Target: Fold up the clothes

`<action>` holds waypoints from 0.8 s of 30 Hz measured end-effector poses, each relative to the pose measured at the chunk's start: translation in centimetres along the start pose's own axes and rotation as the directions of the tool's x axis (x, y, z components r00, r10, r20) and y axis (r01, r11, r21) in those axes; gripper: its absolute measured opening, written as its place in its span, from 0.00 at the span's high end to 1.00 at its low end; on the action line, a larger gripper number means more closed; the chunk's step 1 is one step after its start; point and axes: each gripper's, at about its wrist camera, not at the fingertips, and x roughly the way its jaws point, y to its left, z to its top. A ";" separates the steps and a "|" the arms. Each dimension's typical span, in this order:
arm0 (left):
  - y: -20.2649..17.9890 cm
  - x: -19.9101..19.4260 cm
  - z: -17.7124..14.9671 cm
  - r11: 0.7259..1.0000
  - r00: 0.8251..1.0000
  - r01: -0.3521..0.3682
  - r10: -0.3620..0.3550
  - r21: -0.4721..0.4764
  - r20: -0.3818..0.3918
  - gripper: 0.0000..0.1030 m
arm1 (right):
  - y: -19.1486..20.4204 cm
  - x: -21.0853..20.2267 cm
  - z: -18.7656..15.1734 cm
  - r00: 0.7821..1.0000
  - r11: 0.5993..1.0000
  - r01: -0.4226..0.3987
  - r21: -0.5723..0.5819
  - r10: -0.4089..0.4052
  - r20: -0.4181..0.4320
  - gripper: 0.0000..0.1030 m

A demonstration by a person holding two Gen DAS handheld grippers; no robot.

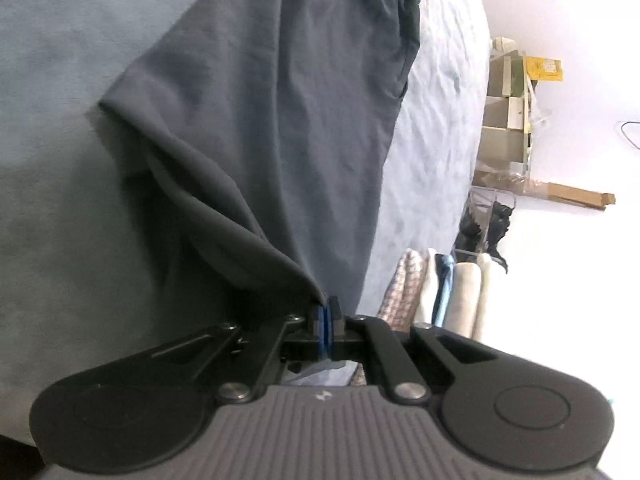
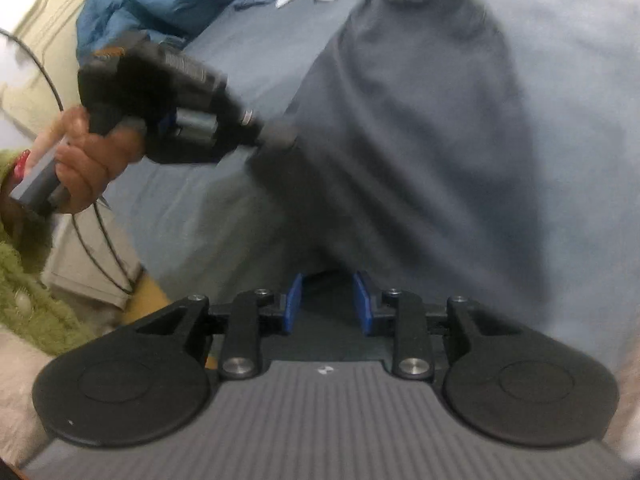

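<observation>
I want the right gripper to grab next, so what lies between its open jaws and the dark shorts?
Nothing visible. The right gripper faces the dark shorts directly, their edge just beyond its open jaws. The left gripper pinches another corner off to one side, clear of that path.

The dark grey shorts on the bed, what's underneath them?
The dark grey shorts lie on a blue-grey bedsheet, which shows all around them. The left gripper lifts one corner, exposing more sheet in shadow. Whatever lies under the flat part is covered.
</observation>
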 end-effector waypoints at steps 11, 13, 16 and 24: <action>0.4 -0.5 -2.7 1.000 0.999 0.002 -0.003 -0.004 -0.039 0.98 | -0.2 7.5 -1.2 0.997 0.990 -0.060 0.131 0.052 0.064 0.69; 0.4 -0.7 -2.9 1.000 0.999 -0.001 0.001 -0.005 -0.036 0.98 | 0.7 7.6 -1.0 0.992 0.990 -0.119 0.073 0.115 0.048 0.68; 0.5 -1.0 -2.9 1.000 0.999 -0.009 0.009 -0.003 -0.031 0.98 | 3.6 7.6 -1.1 0.977 0.975 -0.215 -0.056 0.215 -0.012 0.69; 0.5 -0.1 -2.9 1.000 1.000 0.013 -0.014 -0.025 -0.019 0.98 | 3.4 5.6 -1.5 0.997 0.997 -0.041 -0.060 0.044 0.055 0.67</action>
